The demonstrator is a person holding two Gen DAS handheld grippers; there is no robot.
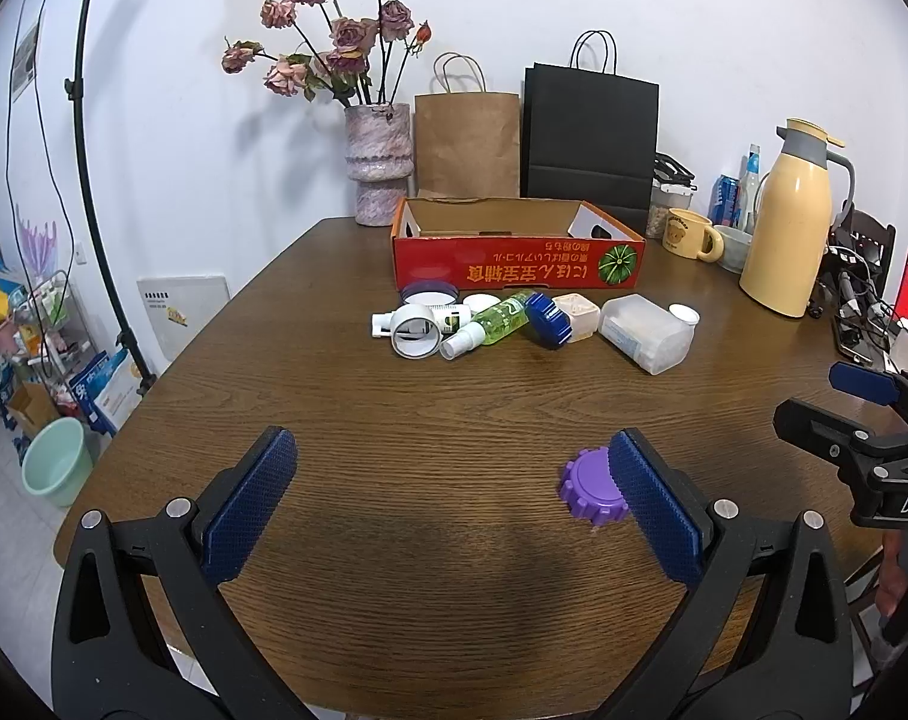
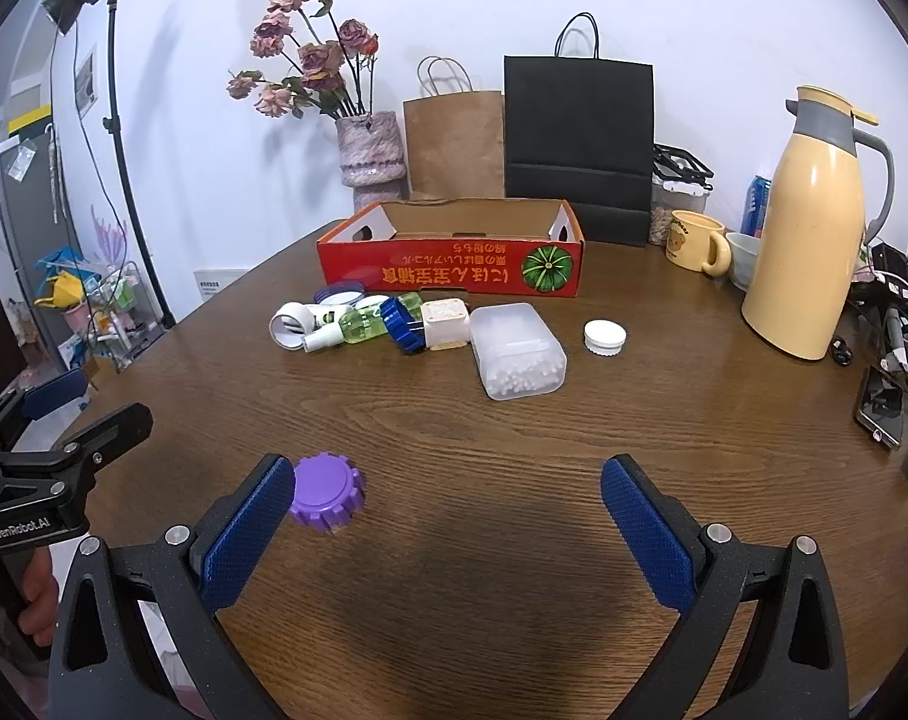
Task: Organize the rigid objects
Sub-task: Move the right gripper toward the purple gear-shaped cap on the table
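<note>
The red cardboard box point(image 1: 517, 267) stood open-topped at the far side of the wooden table point(image 1: 394, 420); its near wall bore orange Japanese lettering, upside down from both views, beside a printed green pumpkin. Just in front of the box lay the cluster of small items: a white tape roll point(image 1: 416, 331), a green spray bottle point(image 1: 490, 324), a blue ribbed lid point(image 1: 547, 319), a cream square container point(image 1: 576, 315) and a frosted plastic tub point(image 2: 517, 351) of cotton swabs. A white cap point(image 2: 604, 336) sat just beside the tub, on the side away from the cluster. A purple ribbed lid point(image 1: 592, 491) lay alone, well apart from the box toward the near edge.

The left gripper point(image 1: 454, 498) hung over bare wood, jaws spread wide and holding nothing, the purple lid just beyond the outside of one finger. The right gripper point(image 2: 448, 516) was likewise wide and empty. "GenRobot.AI" read on the left gripper's body in the right wrist view; "DAS" showed on the right one's.

Beside the box stood a cream mug point(image 2: 697, 240) printed with a bear, and a yellow thermos jug point(image 2: 811, 228).
</note>
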